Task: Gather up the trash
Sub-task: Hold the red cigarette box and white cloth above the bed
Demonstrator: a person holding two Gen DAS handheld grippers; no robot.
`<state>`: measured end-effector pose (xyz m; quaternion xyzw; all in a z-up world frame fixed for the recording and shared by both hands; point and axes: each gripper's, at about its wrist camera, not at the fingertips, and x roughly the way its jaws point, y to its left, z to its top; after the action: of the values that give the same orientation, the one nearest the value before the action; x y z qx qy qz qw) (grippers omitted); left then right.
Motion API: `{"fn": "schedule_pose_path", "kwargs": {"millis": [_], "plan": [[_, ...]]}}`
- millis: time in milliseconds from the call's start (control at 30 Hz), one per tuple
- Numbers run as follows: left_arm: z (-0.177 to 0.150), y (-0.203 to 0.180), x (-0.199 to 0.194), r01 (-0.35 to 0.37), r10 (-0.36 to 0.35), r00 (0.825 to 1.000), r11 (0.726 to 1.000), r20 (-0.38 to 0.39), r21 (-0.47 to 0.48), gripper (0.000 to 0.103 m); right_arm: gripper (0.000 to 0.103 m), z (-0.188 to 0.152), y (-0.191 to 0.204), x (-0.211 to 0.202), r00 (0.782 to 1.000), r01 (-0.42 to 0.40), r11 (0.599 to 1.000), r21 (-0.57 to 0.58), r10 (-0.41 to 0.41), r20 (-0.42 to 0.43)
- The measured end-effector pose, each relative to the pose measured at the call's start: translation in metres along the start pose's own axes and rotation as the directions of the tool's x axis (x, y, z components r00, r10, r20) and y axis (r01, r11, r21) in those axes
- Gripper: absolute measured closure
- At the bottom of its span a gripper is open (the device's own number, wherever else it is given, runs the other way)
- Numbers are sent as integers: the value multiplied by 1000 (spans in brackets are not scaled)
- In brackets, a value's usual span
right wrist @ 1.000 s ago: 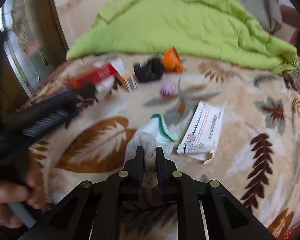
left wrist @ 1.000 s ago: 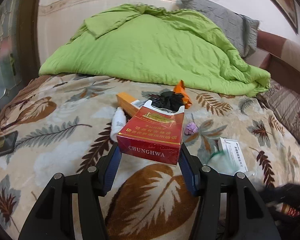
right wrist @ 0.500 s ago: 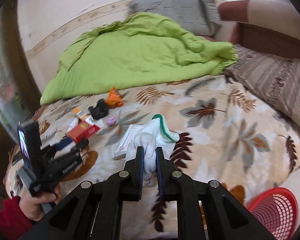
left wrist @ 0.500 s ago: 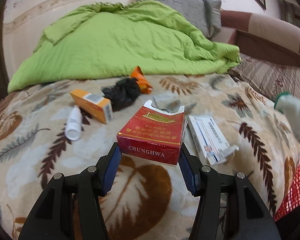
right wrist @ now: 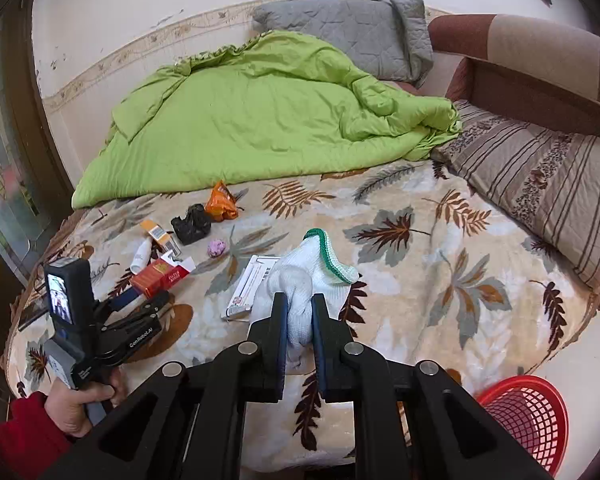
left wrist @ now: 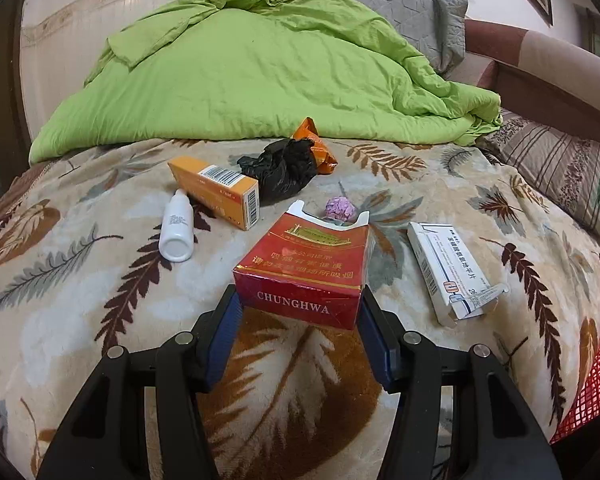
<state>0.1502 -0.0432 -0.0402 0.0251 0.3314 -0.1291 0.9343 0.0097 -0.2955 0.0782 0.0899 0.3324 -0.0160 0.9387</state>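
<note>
The white glove (right wrist: 300,280) was pinched tight in the right gripper (right wrist: 299,312), up above the bed (right wrist: 420,280). The red pack (left wrist: 304,270) sat squeezed in the left gripper (left wrist: 300,320), over the bed too. A red basket (right wrist: 528,416) stood on the floor beside the bed.

Bedroom in a home: a bed under a beige plush blanket printed with brown and grey leaves (right wrist: 400,272), a rumpled lime-green quilt (right wrist: 260,120), a grey quilted pillow (right wrist: 352,36), a brown striped pillow (right wrist: 540,168), and a brown padded headboard (right wrist: 520,52).
</note>
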Motion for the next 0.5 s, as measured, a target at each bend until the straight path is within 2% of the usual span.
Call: {"fn": "schedule_pose_path", "kwargs": {"millis": [233, 500], "plan": [[0, 3, -5, 1, -1, 1000, 1000, 13, -1, 48, 91, 0, -3, -9, 1000, 11, 999, 32, -11, 1], [1, 6, -6, -2, 2, 1000, 1000, 14, -19, 48, 91, 3, 3, -13, 1000, 4, 1000, 17, -4, 11]]}}
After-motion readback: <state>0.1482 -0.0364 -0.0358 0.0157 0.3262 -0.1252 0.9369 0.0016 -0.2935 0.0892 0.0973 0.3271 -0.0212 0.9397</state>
